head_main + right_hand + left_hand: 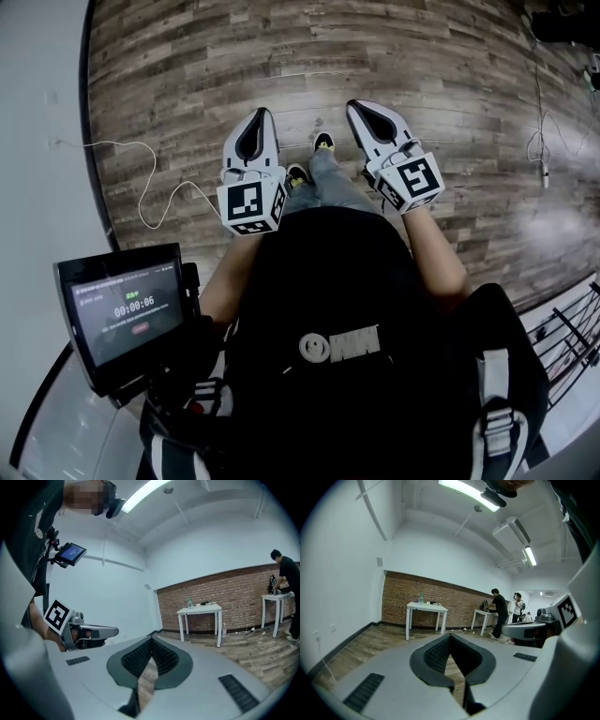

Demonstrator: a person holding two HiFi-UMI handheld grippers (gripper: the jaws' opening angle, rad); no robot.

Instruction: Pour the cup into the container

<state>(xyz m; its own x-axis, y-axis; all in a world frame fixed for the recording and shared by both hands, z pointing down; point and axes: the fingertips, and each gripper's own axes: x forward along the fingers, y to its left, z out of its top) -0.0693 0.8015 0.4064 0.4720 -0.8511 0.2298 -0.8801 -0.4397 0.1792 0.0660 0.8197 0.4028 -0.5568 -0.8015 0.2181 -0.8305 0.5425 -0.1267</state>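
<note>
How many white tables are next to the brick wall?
2. One white table stands on the left; the other is further right, with a person at it. More may be hidden.

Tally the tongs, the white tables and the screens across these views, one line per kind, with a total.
Tongs: 2 (left tongs, right tongs)
White tables: 2 (near table, far table)
Screens: 1 (screen)
Total: 5
</note>
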